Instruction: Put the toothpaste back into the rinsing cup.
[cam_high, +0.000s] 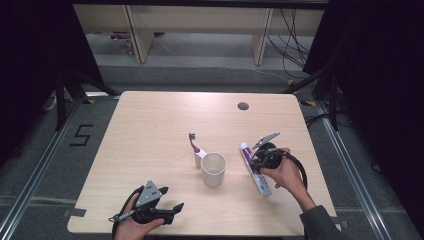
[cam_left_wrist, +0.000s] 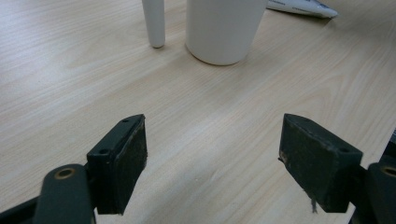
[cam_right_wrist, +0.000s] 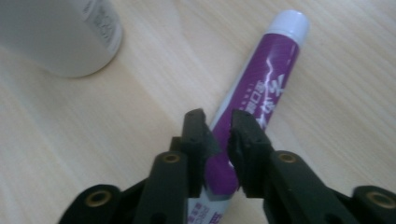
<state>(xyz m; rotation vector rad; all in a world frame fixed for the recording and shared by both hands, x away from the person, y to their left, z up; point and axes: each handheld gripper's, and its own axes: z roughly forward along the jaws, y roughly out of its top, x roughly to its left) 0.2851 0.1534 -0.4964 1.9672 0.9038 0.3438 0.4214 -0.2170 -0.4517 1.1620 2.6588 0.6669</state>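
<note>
Toothpaste tube (cam_right_wrist: 261, 88): purple and white, flat on the table (cam_high: 150, 125), right of the white cup (cam_high: 213, 169); right gripper (cam_right_wrist: 219, 140) pinches its middle. Left gripper (cam_left_wrist: 212, 158): near edge, jaws spread, nothing between. Toothbrush (cam_high: 194, 145): just beyond the cup, lying flat.

You see a black "5" (cam_high: 80, 135) marked on the grey floor (cam_high: 40, 165) left of the table. White characters run along the purple toothpaste tube (cam_right_wrist: 261, 93), too blurred to read, as is the cup's (cam_right_wrist: 60, 32) small print.
</note>
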